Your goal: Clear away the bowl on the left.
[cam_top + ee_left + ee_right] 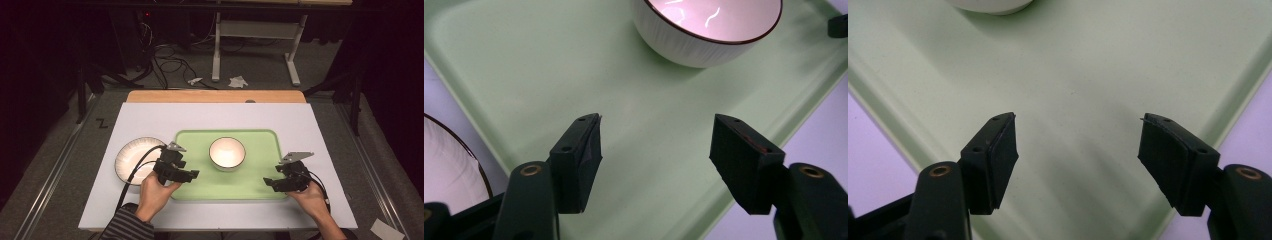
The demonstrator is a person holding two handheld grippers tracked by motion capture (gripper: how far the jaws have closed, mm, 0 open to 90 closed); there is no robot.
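Green tray (255, 187) lies lengthwise left-right.

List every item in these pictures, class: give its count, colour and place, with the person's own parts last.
Flat plastic tray: one, light green, centre of the white tabletop.
Ribbed ceramic bowl: one, white with dark rim, on the tray.
Ribbed ceramic plate: one, white with dark rim, left of the tray.
Left gripper: one, black, open over the tray's left corner.
Right gripper: one, black, open over the tray's right corner.
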